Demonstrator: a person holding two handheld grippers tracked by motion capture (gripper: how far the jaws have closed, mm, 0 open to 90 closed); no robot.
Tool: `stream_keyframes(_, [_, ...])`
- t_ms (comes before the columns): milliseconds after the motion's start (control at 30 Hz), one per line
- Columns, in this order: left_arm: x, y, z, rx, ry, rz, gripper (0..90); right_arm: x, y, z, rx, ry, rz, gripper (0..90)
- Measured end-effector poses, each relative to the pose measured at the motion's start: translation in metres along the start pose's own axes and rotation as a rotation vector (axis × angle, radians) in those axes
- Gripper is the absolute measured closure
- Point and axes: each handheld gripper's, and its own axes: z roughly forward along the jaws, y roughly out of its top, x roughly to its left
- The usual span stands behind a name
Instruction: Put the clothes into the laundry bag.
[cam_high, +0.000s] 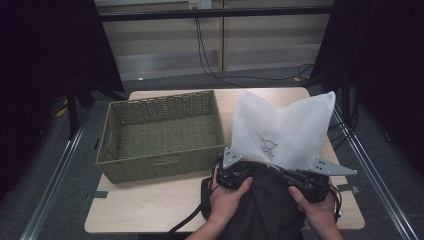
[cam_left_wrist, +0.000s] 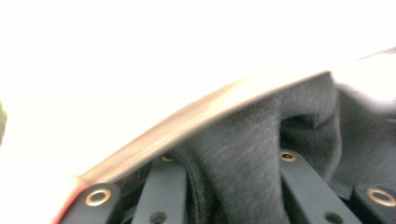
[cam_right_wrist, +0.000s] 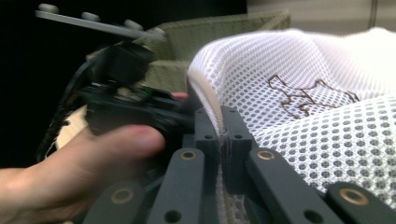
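- Dark curtains flank a pale wooden table; an olive woven basket sits on its left half, empty as far as the high view shows.
- A white mesh bag lies on the right half, just beside the basket, mouth toward the person. A dark garment sits at the near edge, part of it at the mouth.
- Right gripper: fingers pinched tight on the bag's rim seam, mesh running up between the pads.
- Left gripper: its view is close and blurred. A fold of dark cloth stands between the narrowed fingers under the white rim, but I cannot tell if the pads press on it.
- Step in hand, as I judge it: working the garment into the bag.
- Doing it well calls for a steady right hold that lifts the rim, so the mouth stays wide.
- Left side should take a full fold, not an edge, and push deep and low into the mesh.
- Risk: catching mesh together with cloth, which would drag the mouth shut.
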Motion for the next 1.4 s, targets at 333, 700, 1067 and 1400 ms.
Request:
stream_keyframes(333, [-0.007, 0.006, -0.048, 0.097, -0.208, 0.064, 21.3, -0.027, -0.010, 0.000, 0.010, -0.044, 0.057, 87.3])
stream_keyframes(700, [-0.040, -0.024, -0.007, 0.306, -0.016, 0.281, 35.7, -0.022, -0.015, 0.015, 0.038, -0.002, 0.046, 87.3])
stream_keyframes(1067, [-0.024, -0.003, -0.016, -0.082, -0.161, 0.044, 76.2, -0.002, 0.000, -0.004, -0.024, -0.015, -0.078, 87.3])
stream_keyframes(1400, [-0.001, -0.003, 0.022, 0.051, 0.006, -0.058, 56.8, -0.014, -0.005, -0.008, 0.010, -0.059, -0.054, 87.4])
